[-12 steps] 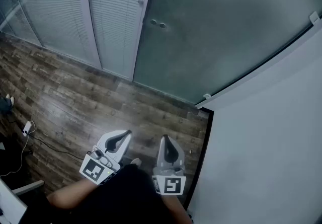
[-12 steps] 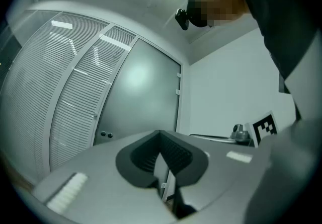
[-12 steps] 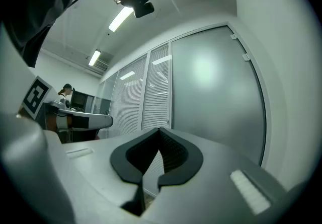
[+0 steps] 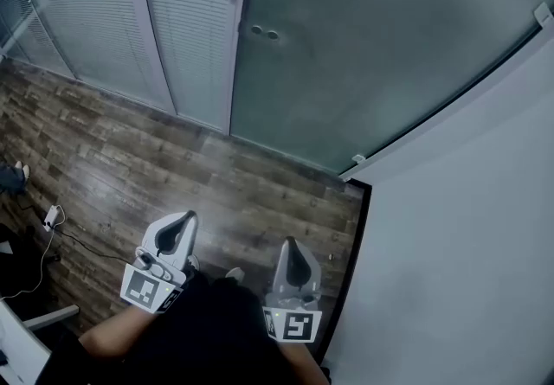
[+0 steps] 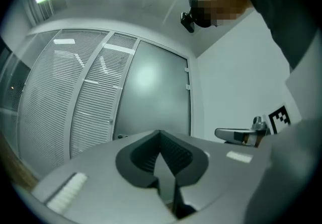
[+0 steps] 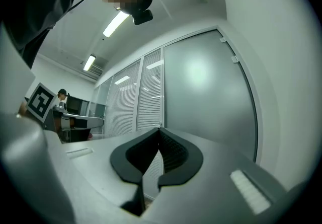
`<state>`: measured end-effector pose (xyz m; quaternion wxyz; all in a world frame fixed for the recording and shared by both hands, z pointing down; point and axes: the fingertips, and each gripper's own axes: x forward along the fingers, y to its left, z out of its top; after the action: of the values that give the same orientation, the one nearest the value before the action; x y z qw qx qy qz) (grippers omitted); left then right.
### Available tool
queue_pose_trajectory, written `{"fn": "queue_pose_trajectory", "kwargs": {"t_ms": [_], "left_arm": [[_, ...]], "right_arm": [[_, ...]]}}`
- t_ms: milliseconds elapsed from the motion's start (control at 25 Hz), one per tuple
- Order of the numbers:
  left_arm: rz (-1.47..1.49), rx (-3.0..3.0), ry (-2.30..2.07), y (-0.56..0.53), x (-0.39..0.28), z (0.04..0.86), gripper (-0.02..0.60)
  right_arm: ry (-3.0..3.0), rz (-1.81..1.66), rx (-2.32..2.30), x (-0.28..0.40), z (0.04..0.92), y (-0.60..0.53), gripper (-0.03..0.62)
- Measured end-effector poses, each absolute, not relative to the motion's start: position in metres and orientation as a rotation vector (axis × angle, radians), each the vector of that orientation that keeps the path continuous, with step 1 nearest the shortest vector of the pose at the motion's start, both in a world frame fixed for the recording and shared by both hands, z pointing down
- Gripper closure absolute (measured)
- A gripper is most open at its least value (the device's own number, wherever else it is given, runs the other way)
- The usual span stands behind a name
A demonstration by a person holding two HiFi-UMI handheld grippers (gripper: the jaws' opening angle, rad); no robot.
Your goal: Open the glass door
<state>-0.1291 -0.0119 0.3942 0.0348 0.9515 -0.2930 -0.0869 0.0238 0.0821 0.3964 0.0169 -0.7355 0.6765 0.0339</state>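
Glass door (image 4: 372,46) looks closed in my head view, right of the blinds (image 4: 186,20); left gripper (image 4: 177,223) and right gripper (image 4: 290,247) hang over the floor (image 4: 112,158), well apart from it. Left gripper view: jaws together, empty, door ahead. Right gripper view: jaws together, empty, door ahead.

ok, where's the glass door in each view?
Head view: the glass door fills the upper centre and right.
Left gripper view: the glass door is at centre frame.
Right gripper view: the glass door is right of centre.
Shared landmark: the slatted blind panel bordering the door's left edge.
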Motion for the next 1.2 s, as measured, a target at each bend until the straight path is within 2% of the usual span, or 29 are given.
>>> {"fn": "queue_pose_trajectory", "kwargs": {"t_ms": [440,720,1200], "left_arm": [[-0.189,2.876,-0.996,-0.004,-0.124,0.412,0.583],[-0.173,2.874,-0.991,-0.022,-0.13,0.422,0.583],[-0.222,2.915,-0.863,-0.132,-0.076,0.427,0.583]], "right_arm": [[2.02,0.031,-2.338,0.072,0.417,0.112,0.592],[2.057,0.024,-2.353,0.068,0.427,0.097,0.592],[2.109,0.027,-2.356,0.081,0.428,-0.035,0.592]]}}
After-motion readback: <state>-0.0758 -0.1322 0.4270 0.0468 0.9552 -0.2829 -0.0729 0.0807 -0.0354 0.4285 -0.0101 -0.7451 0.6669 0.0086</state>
